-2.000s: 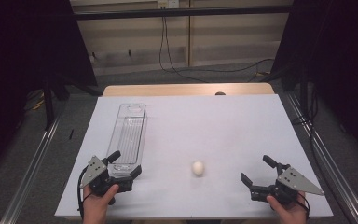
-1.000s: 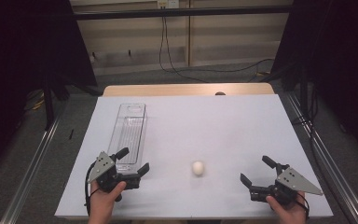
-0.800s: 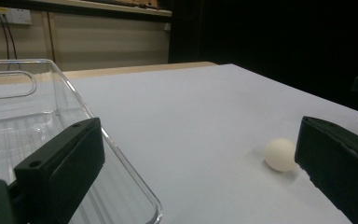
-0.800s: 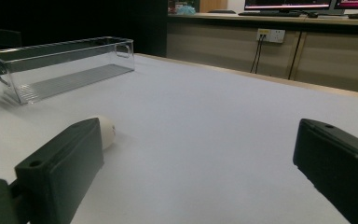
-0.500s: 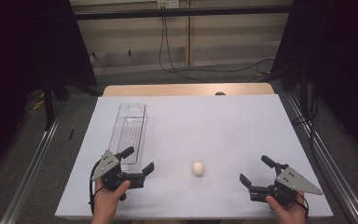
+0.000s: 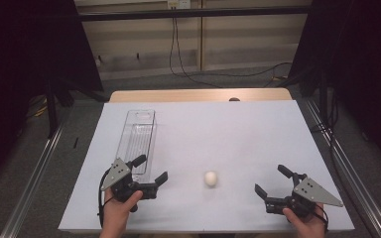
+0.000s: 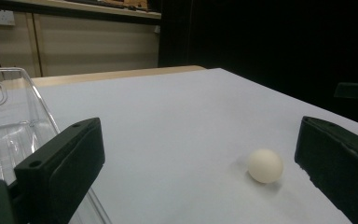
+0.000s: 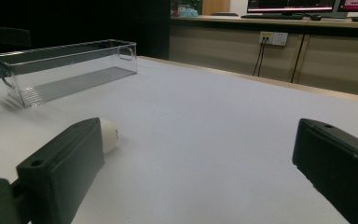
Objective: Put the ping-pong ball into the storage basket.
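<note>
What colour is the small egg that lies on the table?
The egg is off-white, a pale cream; the left gripper view shows it best.

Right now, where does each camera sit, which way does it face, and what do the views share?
High view: fixed above the person's side, looking forward and down on the table; both hands, left gripper and right gripper show.
Left gripper view: rides the left gripper, looking between its open jaws at the egg, clear tray at its left.
Right gripper view: rides the right gripper, looking across the table; the egg sits behind one jaw.
Shared: all three show egg and tray.
</note>
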`<control>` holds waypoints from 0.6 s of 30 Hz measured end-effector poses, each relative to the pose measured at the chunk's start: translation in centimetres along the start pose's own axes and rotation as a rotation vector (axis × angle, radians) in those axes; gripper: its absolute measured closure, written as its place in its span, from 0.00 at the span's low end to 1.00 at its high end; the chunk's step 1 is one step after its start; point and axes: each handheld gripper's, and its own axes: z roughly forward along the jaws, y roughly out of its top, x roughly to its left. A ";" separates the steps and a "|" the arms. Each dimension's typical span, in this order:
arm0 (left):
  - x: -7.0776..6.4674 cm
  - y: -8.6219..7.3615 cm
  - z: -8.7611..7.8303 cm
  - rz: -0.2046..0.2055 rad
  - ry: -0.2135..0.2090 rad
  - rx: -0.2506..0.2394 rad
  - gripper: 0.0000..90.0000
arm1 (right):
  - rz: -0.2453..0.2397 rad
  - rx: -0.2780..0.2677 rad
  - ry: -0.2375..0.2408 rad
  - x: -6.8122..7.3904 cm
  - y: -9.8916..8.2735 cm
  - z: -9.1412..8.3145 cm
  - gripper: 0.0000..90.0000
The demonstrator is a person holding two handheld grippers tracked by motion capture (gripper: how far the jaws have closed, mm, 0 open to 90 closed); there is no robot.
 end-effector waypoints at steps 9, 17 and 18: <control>-0.6 0.1 0.7 0.022 -0.015 0.013 0.02 | -0.003 -0.003 0.001 0.0 0.0 0.2 0.02; -1.1 0.3 1.3 0.029 -0.027 0.028 0.02 | -0.001 -0.004 -0.002 -0.1 0.0 0.1 0.02; -1.1 0.3 1.3 0.029 -0.027 0.028 0.02 | -0.001 -0.004 -0.002 -0.1 0.0 0.1 0.02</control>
